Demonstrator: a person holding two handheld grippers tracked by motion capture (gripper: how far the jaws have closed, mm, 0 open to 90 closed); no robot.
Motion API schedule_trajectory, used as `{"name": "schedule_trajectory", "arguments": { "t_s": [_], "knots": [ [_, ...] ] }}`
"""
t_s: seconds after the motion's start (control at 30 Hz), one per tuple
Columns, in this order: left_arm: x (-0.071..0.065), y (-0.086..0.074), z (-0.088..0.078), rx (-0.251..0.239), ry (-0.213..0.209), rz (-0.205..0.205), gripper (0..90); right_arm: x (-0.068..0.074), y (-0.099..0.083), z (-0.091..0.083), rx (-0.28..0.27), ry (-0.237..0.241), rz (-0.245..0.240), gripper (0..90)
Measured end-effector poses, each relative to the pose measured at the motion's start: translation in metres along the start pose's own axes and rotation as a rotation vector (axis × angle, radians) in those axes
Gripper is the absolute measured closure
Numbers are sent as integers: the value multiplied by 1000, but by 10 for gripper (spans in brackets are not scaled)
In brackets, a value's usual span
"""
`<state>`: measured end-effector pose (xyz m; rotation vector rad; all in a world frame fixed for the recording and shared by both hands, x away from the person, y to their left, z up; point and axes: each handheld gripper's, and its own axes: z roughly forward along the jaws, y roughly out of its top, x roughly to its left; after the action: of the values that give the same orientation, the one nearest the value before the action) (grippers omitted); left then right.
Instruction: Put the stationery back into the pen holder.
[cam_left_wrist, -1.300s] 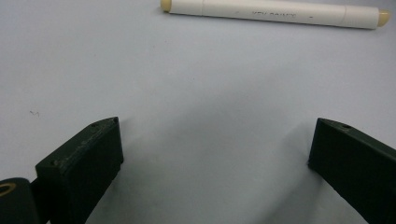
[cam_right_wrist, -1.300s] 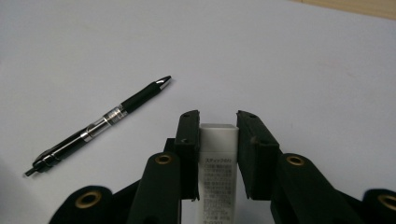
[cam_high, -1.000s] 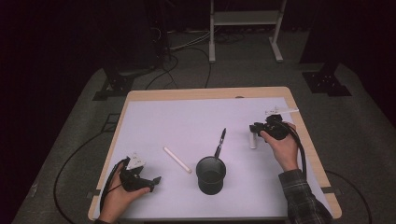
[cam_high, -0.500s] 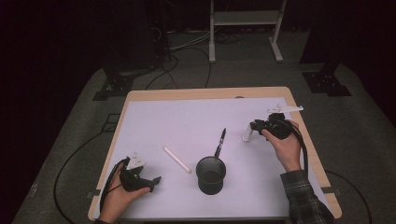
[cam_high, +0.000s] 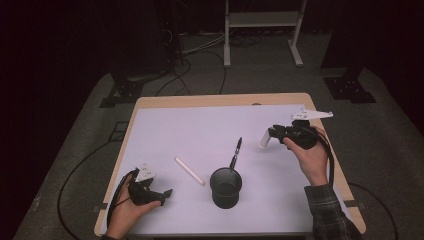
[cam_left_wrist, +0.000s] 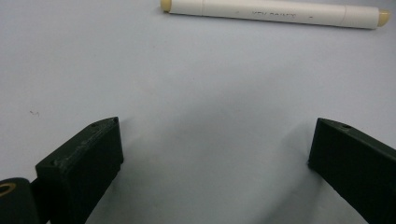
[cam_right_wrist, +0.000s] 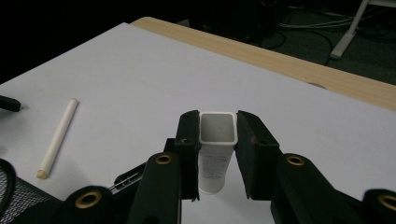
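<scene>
While the right gripper (cam_right_wrist: 217, 140) pinches the white marker (cam_right_wrist: 215, 154) near its upper end, the marker hangs clear of the white table cover (cam_high: 210, 130), at roughly 2 o'clock from the black mesh cup (cam_high: 226, 186). The jaws are pressed against two opposite flat sides of the square barrel.

Procedure, as judged from the layout: the marker appears bound for the cup, where a black pen (cam_high: 236, 152) already stands, leaning toward 12 o'clock.
1. Maintain the pinch; the barrel is smooth and may pivot between the pads.
2. Bring the lower end over the cup mouth before descending.
3. Approach from 2 o'clock to avoid striking the pen.

The left gripper (cam_left_wrist: 215, 154) rests at 9 o'clock from the cup, jaws spread wide with nothing between them. A second, cream marker (cam_high: 189, 171) lies flat at 10 o'clock from the cup.

View differences: the right gripper view shows the barrel's square end face and the pad contact, which the high view renders too small to read. The left gripper view shows faint print on the cream marker (cam_left_wrist: 275, 13). The high view alone relates both grippers to the cup.
</scene>
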<state>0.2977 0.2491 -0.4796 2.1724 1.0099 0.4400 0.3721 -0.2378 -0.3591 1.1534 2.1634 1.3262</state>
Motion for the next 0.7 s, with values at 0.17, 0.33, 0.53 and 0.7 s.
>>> {"name": "schedule_trajectory", "arguments": {
  "t_s": [0.17,0.33,0.53,0.7],
  "knots": [
    [0,0,0,0,-1,-2,20,8,5,-8,-23,27,-18,702],
    [0,0,0,0,-1,-4,20,15,10,-15,-38,54,-38,702],
    [0,0,0,5,-1,1,20,24,14,-23,-57,94,-57,702],
    [0,0,0,6,-1,2,20,31,16,-27,-62,132,-67,702]
  ]
}}
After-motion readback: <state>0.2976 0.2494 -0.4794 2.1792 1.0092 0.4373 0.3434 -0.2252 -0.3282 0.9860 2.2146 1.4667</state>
